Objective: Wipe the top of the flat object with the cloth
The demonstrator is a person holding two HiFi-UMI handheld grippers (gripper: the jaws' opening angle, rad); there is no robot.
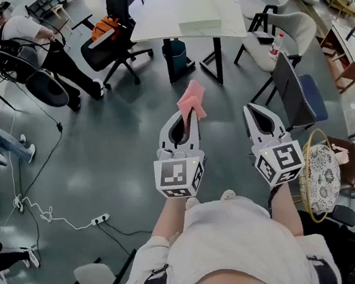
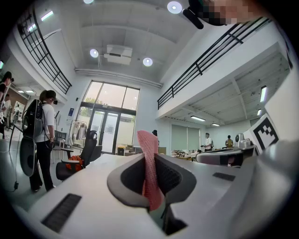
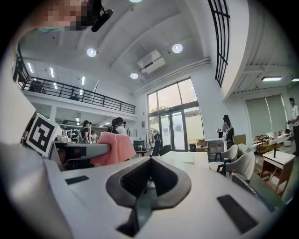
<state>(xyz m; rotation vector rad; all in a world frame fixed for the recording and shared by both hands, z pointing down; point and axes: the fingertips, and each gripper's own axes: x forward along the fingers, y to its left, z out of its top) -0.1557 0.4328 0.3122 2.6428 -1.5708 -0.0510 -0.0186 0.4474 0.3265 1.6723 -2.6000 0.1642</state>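
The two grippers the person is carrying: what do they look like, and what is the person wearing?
The left gripper and right gripper match: pale grey shells tapering to jaws lined with dark ribbed pads, each with a white cube of black square markers at its rear. No cables show. The person wears a white short-sleeved top.

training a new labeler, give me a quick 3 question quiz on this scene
1. True or false: the right gripper holds the pink cloth.
2. The flat white object lies on: A the white table, B the floor, C a chair?
3. Fill in: the left gripper is shut on the ____.
Key: 1 false; 2 A; 3 pink cloth.
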